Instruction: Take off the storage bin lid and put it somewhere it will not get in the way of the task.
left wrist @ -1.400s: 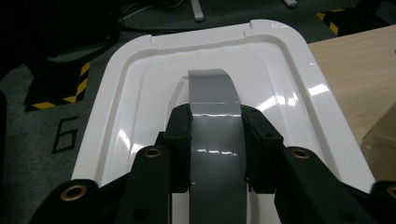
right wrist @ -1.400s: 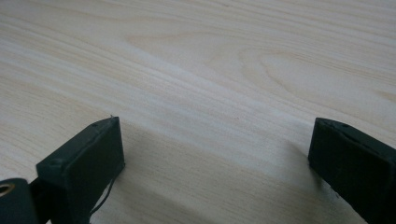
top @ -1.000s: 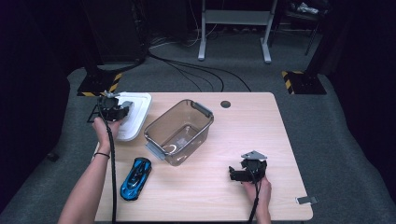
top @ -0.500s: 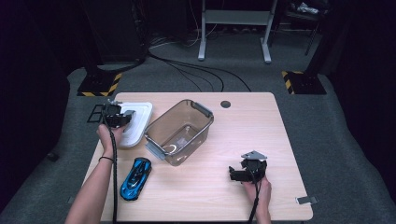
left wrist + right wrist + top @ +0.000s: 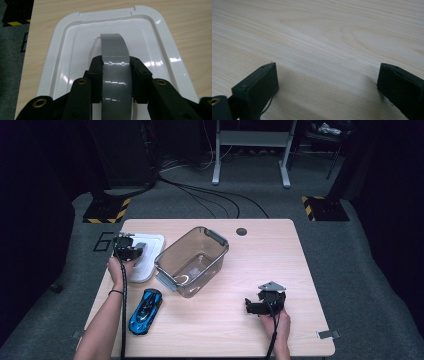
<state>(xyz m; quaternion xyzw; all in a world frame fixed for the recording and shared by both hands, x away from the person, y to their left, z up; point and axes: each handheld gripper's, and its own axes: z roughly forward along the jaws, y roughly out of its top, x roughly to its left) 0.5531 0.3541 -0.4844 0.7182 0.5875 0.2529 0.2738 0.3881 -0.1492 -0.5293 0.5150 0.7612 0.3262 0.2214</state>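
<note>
A white lid (image 5: 150, 245) (image 5: 160, 50) with a grey strap handle (image 5: 113, 47) is at the table's far left, level and low over the wood; whether it rests on it I cannot tell. My left gripper (image 5: 131, 251) (image 5: 116, 65) is shut on that handle, one black pad on each side. A clear grey-tinted bin (image 5: 215, 239) stands empty just right of the lid. A blue toy car (image 5: 145, 310) lies near the front left. My right gripper (image 5: 252, 306) (image 5: 327, 77) sits open at the front right, with only bare table between its jaws.
The light wooden table (image 5: 280, 260) has a round cable hole (image 5: 241, 231) at its far edge. Beyond it are grey carpet, cables, and yellow-black striped stand feet (image 5: 320, 207). A person's forearms come in from the bottom edge.
The left gripper has come down and toward the person with the lid, which now sits lower by the bin. The right gripper has stayed in place.
</note>
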